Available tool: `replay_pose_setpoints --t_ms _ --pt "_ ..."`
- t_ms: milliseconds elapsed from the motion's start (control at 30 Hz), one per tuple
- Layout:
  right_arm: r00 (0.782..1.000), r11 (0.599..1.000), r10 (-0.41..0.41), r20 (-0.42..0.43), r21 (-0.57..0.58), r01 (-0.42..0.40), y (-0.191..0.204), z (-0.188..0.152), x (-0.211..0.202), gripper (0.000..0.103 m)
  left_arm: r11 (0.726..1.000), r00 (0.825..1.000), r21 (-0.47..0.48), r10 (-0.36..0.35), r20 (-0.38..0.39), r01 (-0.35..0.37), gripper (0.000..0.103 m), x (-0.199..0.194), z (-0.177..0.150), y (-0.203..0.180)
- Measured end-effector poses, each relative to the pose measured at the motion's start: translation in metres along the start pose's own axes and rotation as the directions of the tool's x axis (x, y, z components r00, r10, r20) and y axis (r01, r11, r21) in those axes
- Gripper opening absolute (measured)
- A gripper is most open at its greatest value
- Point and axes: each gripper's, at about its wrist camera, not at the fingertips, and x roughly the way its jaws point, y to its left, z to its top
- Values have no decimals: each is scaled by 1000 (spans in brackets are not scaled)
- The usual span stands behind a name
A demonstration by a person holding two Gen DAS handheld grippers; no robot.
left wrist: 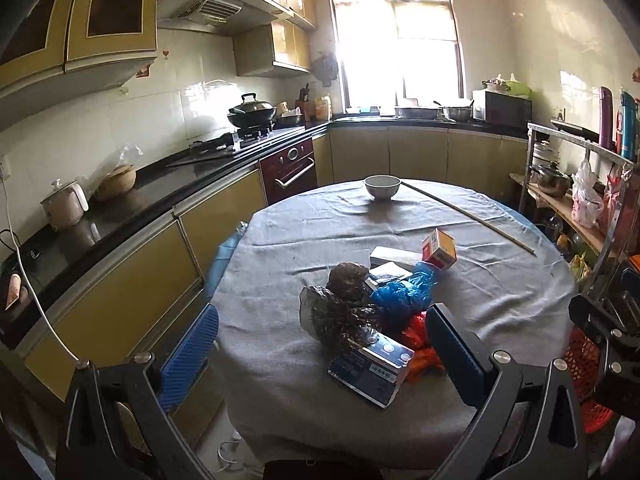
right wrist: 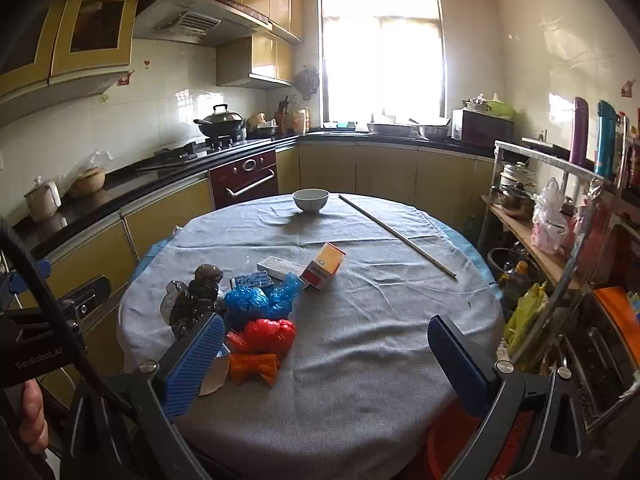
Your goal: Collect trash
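Observation:
A heap of trash lies on the round grey-clothed table (left wrist: pixel 320 248): dark crumpled bags (left wrist: pixel 344 312), a blue bag (left wrist: pixel 404 292), red and orange bags (right wrist: pixel 268 334), a blue-white box (left wrist: pixel 376 368), flat white boxes (left wrist: pixel 394 258) and an orange-white carton (left wrist: pixel 439 248). My left gripper (left wrist: pixel 320 364) is open and empty, with its fingers on either side of the near end of the heap. My right gripper (right wrist: pixel 328 364) is open and empty over the near table edge, with the heap by its left finger (right wrist: pixel 196 364).
A white bowl (left wrist: pixel 382 186) and a long thin stick (left wrist: pixel 468 216) lie at the table's far side. A red basket (left wrist: pixel 588 368) stands at the right below the table. A cluttered metal rack (right wrist: pixel 560 216) is on the right, kitchen counters (left wrist: pixel 132 196) on the left and behind.

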Motion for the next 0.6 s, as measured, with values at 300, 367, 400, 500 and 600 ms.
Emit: replay_pose_setpoints --t_ms 300,367,400,500,600 --pt "999 1000 -28 -40 7 28 -4 -4 6 103 1000 999 15 12 -38 -12 103 7 -6 -6" --pt "999 1000 -27 -47 11 28 -5 -5 7 103 1000 999 26 13 -44 -12 103 8 -7 -9" --pt "998 1000 -28 -50 12 29 -5 -5 8 103 999 999 30 12 -46 -11 103 8 -8 -10" --pt "998 999 -36 -55 6 37 -5 -6 9 103 999 999 38 12 -51 -10 103 10 -9 -13" --pt "997 999 -41 -62 6 41 -5 -8 11 103 999 998 42 10 -61 -7 103 12 -11 -15"
